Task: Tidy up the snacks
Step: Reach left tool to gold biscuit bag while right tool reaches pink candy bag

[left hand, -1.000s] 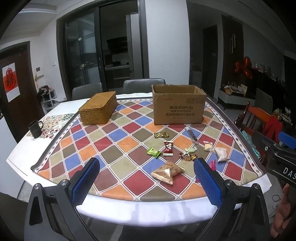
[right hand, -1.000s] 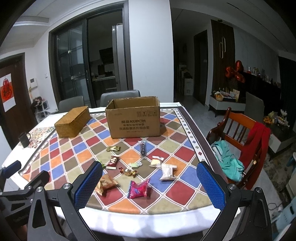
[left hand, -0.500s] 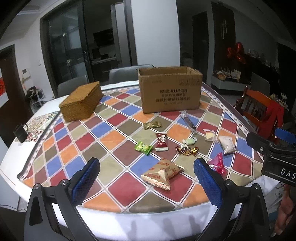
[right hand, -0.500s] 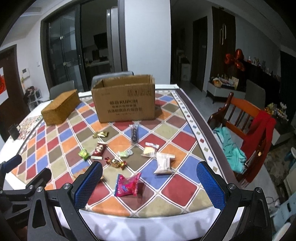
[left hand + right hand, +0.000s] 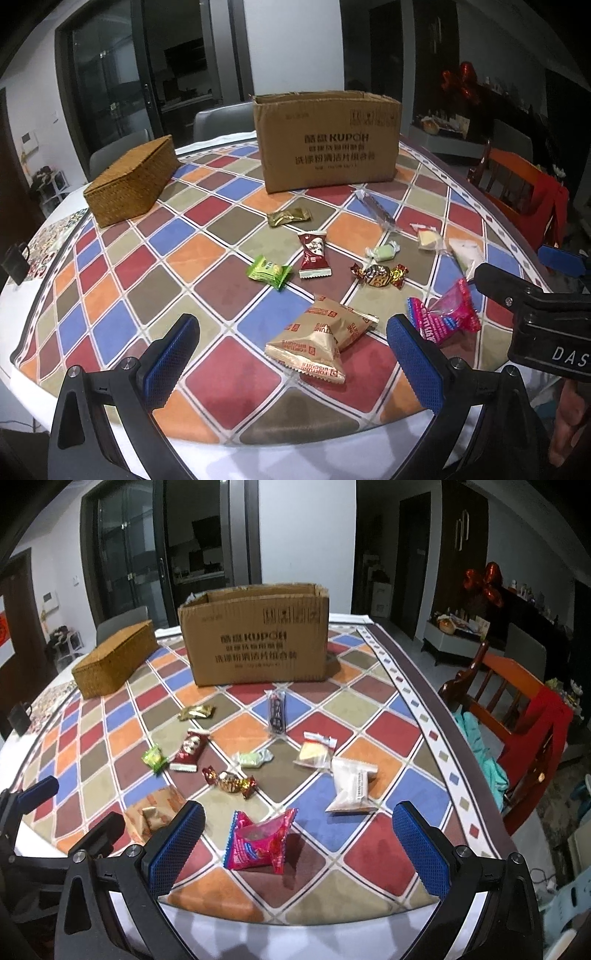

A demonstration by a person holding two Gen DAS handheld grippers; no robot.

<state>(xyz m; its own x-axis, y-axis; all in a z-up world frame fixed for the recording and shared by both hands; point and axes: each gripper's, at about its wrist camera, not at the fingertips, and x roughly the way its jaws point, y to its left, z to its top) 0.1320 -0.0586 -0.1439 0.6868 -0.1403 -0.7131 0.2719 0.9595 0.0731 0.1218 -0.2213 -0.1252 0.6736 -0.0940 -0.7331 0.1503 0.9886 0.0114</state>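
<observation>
Two empty grippers at the near table edge, snacks scattered ahead, box at the back.

The left gripper point(image 5: 291, 354) has its jaws wide open on either side of the tan pyramid-shaped biscuit packet point(image 5: 320, 339), not touching it, probably lined up for a first pick. The right gripper point(image 5: 295, 840) also stands open and holds nothing, over the crumpled pink foil snack bag point(image 5: 260, 843). Farther on, small wrapped candies like the green sachet point(image 5: 268, 271) lie loose on the checkered colourful tablecloth point(image 5: 122, 266). Behind them the open brown cardboard box point(image 5: 256, 635) waits, likely as the container, beside the woven wicker basket point(image 5: 132, 181).
</observation>
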